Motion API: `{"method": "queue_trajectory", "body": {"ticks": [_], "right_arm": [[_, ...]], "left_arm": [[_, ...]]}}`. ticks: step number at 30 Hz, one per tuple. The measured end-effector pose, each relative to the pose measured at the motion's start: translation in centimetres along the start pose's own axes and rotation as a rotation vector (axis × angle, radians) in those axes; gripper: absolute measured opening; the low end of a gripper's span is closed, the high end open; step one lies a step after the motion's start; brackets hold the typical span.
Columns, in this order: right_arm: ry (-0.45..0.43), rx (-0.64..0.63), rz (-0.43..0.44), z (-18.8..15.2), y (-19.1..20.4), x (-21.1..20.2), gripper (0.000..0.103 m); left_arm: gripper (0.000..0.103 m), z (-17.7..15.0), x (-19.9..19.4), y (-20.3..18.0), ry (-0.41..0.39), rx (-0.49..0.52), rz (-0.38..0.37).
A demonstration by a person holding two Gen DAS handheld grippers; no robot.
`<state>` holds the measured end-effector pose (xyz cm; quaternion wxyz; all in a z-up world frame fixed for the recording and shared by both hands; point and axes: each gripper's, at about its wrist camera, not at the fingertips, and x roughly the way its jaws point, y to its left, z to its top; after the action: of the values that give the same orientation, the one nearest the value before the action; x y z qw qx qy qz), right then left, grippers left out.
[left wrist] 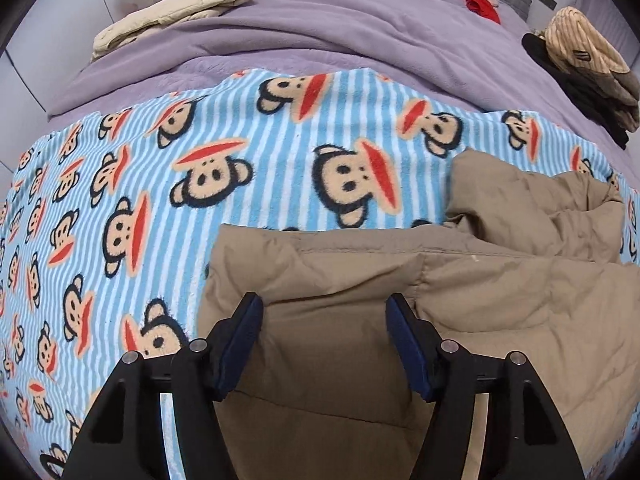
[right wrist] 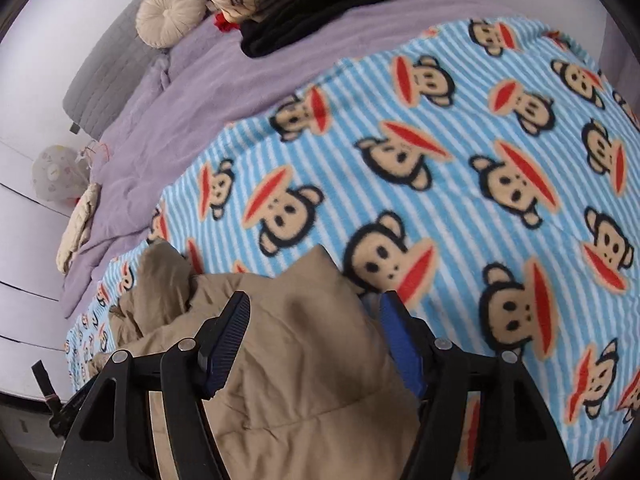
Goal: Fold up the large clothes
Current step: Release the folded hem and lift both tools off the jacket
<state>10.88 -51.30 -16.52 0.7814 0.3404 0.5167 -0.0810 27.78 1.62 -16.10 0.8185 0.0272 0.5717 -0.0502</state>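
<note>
The left gripper (left wrist: 324, 312) and right gripper (right wrist: 316, 312) both stood released above the tan padded coat (left wrist: 360, 300), pads clear of the fabric. The coat lay partly folded on the monkey-print blanket (left wrist: 240, 128), one end still rumpled; further folds probably remained. Beyond lay the purple bedcover (left wrist: 320, 28). No containers appeared.

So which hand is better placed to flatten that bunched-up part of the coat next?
Right, probably. The right gripper hangs over the coat by the crumpled end; the left gripper is over a smoother stretch, the bunch far to its side. Both jaws open.
</note>
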Motion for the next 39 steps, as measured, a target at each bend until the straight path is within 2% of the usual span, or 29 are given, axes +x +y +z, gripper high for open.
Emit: {"method": "queue_trajectory", "body": {"ticks": [1, 2, 5, 12, 18, 22, 26, 28, 29, 30, 36, 38, 39], "right_arm": [[0.029, 0.009, 0.021, -0.4, -0.4, 1.0, 0.029], [0.04, 0.008, 0.039, -0.7, -0.6, 1.7, 0.022], [0.034, -0.022, 0.046, -1.0, 0.6, 3.4, 0.021], [0.028, -0.037, -0.033, -0.1, 1.5, 7.0, 0.021], [-0.001, -0.035, -0.062, -0.2, 1.7, 5.1, 0.022], [-0.032, -0.063, -0.066, -1.0, 1.9, 2.2, 0.025], [-0.062, -0.063, -0.058, -2.4, 1.8, -0.8, 0.025], [-0.067, -0.054, -0.042, -3.4, 1.8, -2.0, 0.034], [-0.067, -0.048, -0.033, -3.9, 1.8, -2.5, 0.044], [-0.065, -0.043, -0.022, -4.5, 1.8, -2.9, 0.049], [-0.046, -0.034, 0.03, -8.3, 2.6, -4.7, 0.049], [-0.046, -0.033, 0.049, -9.4, 2.9, -5.4, 0.052], [-0.044, -0.034, 0.06, -9.9, 3.0, -5.6, 0.059]], "left_arm": [[0.067, -0.2, 0.4, 0.4, 0.007, -0.006, 0.0], [0.067, -0.3, 0.8, 0.8, 0.014, -0.01, -0.005], [0.068, -0.7, 1.7, 1.3, 0.02, -0.013, -0.001], [0.068, -0.6, 3.4, 2.0, 0.025, -0.062, -0.019], [0.068, -0.2, 0.8, 3.6, 0.0, -0.09, 0.009], [0.068, -0.7, -1.7, 4.6, -0.026, -0.071, 0.051], [0.068, -2.1, -3.9, 5.6, -0.041, -0.092, 0.035], [0.068, -3.1, -5.1, 5.6, -0.048, -0.096, 0.025], [0.068, -3.6, -5.6, 5.5, -0.051, -0.094, 0.018], [0.068, -4.2, -6.1, 5.2, -0.053, -0.09, 0.01], [0.068, -8.0, -8.4, 3.1, -0.04, -0.068, -0.022], [0.079, -9.2, -9.1, 2.7, -0.044, -0.078, -0.038], [0.094, -9.7, -9.4, 2.6, -0.047, -0.085, -0.04]]}}
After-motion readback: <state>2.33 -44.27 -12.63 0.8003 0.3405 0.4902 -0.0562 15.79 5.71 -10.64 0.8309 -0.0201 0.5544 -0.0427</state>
